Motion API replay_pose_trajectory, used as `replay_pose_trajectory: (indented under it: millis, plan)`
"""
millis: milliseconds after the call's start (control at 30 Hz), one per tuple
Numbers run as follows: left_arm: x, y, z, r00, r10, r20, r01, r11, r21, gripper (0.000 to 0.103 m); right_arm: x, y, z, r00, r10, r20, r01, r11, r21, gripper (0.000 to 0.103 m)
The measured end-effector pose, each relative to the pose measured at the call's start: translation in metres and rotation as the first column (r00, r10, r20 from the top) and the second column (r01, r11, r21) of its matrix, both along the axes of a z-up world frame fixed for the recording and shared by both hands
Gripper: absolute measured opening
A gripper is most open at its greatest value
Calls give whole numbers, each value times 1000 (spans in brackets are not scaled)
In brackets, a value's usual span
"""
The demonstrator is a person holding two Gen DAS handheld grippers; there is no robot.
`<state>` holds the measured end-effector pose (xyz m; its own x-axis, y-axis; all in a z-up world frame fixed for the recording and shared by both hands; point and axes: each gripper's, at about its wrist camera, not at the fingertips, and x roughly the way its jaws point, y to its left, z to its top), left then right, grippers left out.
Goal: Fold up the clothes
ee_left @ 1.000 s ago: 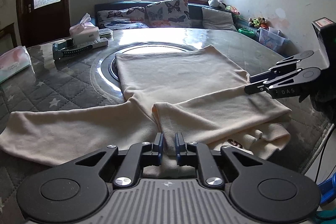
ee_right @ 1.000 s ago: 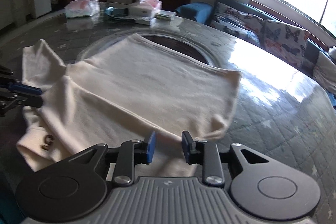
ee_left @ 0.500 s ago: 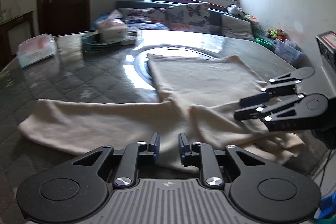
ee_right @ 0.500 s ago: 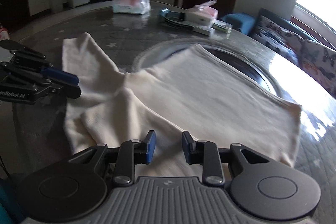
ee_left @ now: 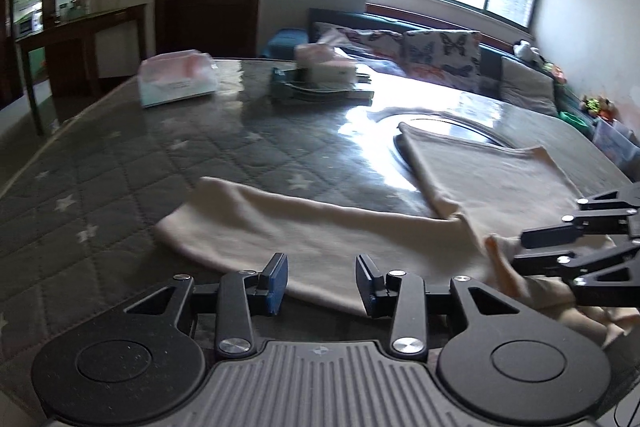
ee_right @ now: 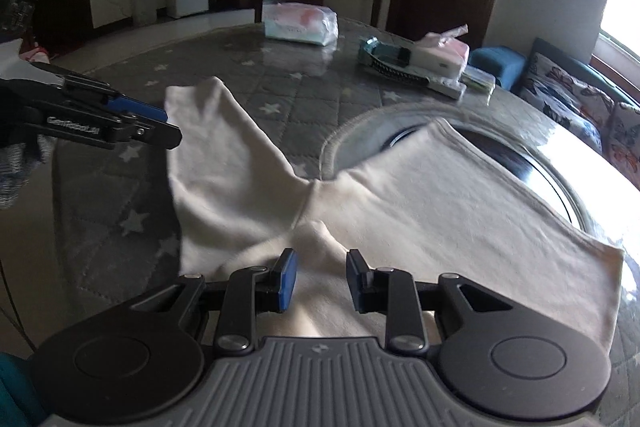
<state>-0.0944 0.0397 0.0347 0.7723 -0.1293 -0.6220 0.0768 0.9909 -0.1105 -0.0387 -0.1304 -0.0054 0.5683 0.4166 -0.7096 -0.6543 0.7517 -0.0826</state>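
A cream long-sleeved top (ee_left: 492,183) lies flat on the round table, also in the right wrist view (ee_right: 420,195). One sleeve (ee_left: 288,223) stretches out to the left; it shows in the right wrist view (ee_right: 224,163) too. My left gripper (ee_left: 322,281) is open and empty, just above the sleeve's near edge. My right gripper (ee_right: 316,281) is open and empty over the top's folded shoulder area. Each gripper shows in the other's view, the right (ee_left: 576,247) and the left (ee_right: 132,123).
The table (ee_left: 120,167) has a grey star-quilted cover under glass. A tissue pack (ee_left: 176,83), a tissue box (ee_left: 324,65) on a dark tray and a turntable ring (ee_right: 520,163) sit on it. A sofa with cushions (ee_left: 440,47) stands behind.
My left gripper let go of the cloth, opened and swung left toward the stretched sleeve. My right gripper also turned left over the top and stays open.
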Motion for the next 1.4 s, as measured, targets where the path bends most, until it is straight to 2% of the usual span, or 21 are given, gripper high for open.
replay_pose_trajectory:
  millis: [300, 367, 567, 767, 900, 1000, 1067, 1133, 1267, 1400]
  plan:
    - [5, 21, -5, 991, 131, -23, -131, 991, -5, 42, -20, -2, 6, 999, 34, -16, -34, 999, 15, 27]
    - [6, 26, -7, 986, 168, -24, -168, 986, 5, 45, -25, -3, 9, 999, 44, -17, -44, 999, 22, 27]
    - [15, 45, -13, 959, 280, -49, -280, 960, 3, 45, -33, 2, 4, 996, 87, -37, -87, 996, 9, 27]
    - [25, 59, -16, 945, 325, -39, -324, 946, 17, 43, -35, -4, 13, 998, 65, -10, -65, 998, 25, 27]
    - [31, 63, -16, 941, 336, -36, -336, 942, -8, 42, -33, -14, 17, 1000, 27, 2, -27, 999, 29, 28]
    - [33, 65, -17, 937, 348, -28, -349, 937, -18, 28, -32, -22, 17, 1000, -5, 3, 4, 999, 36, 28]
    - [35, 65, -17, 935, 353, -27, -353, 935, -27, 12, -33, -28, 17, 1000, -28, 5, 28, 999, 44, 28]
    - [35, 63, -15, 936, 350, -25, -351, 935, -40, 7, -35, -35, 19, 999, -52, 5, 52, 997, 56, 28]
    - [32, 47, 2, 956, 294, 23, -292, 954, -67, 6, -38, -50, 21, 994, -111, 8, 110, 990, 84, 28]
    - [27, 9, 32, 982, 162, 92, -155, 985, -79, 6, -41, -67, 23, 985, -173, 10, 170, 978, 117, 28]
